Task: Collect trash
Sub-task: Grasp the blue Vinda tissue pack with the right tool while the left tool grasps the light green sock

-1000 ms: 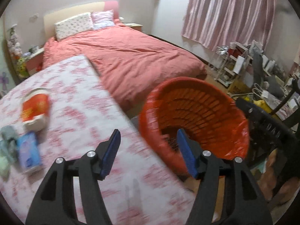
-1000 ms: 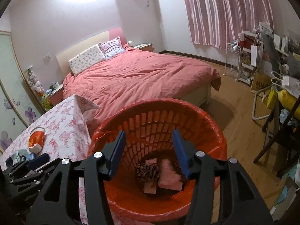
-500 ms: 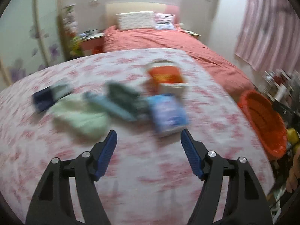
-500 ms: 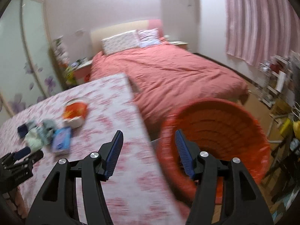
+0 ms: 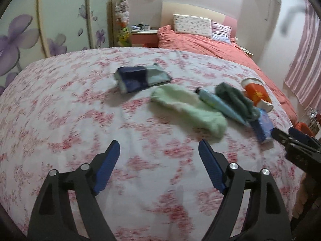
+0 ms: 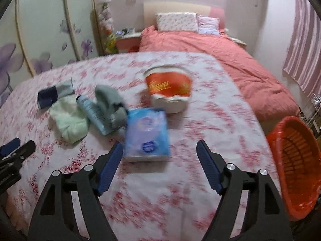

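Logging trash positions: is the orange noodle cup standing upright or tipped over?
Tipped over. The noodle cup lies on its side on the floral tablecloth, its side wall facing up, white rim toward the tissue pack.

Tissue pack (image 6: 147,133) before cup (image 6: 169,89), basket (image 6: 295,166) right of table (image 6: 200,210)

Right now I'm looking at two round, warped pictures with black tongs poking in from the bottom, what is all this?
Those tongs are hand-held grippers; a person carries one in each hand, and each has a wide-angle camera looking along its blue-padded fingers. One picture comes from the left gripper, the other from the right gripper. Both are open and hold nothing.

Below them is a table with a floral cloth. On it lie a blue tissue pack, a tipped red and white noodle cup, a light green sock, a dark green cloth, a pale blue tube and a dark blue pouch. An orange basket stands beside the table, on its right; a pink bed is behind.
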Action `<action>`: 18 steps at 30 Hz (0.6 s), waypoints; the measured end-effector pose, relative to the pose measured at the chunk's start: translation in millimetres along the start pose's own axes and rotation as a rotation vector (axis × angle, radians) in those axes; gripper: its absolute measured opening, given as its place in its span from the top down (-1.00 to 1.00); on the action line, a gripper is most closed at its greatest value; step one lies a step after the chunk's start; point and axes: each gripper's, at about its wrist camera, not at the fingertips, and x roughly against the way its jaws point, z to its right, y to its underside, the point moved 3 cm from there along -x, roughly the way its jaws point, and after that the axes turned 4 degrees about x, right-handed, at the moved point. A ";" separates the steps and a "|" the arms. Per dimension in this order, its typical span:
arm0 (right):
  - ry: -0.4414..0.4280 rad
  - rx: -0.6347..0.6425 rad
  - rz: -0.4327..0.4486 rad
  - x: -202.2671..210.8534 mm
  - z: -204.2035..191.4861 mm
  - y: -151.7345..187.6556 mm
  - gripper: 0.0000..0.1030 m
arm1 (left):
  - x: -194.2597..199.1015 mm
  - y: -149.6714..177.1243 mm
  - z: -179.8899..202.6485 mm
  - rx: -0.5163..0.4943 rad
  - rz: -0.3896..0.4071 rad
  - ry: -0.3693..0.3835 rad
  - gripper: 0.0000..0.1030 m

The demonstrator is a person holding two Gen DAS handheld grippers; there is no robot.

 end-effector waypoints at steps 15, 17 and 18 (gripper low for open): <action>0.065 -0.076 -0.064 -17.3 17.9 14.2 -0.05 | -9.9 -1.4 17.7 0.026 -0.022 0.052 -0.56; 0.113 -0.104 -0.062 -11.9 33.4 19.9 -0.05 | -13.3 -2.6 29.4 0.019 -0.026 0.072 -0.56; 0.131 -0.112 -0.063 -11.9 39.2 20.0 -0.05 | -15.5 -3.7 36.7 0.013 -0.029 0.079 -0.56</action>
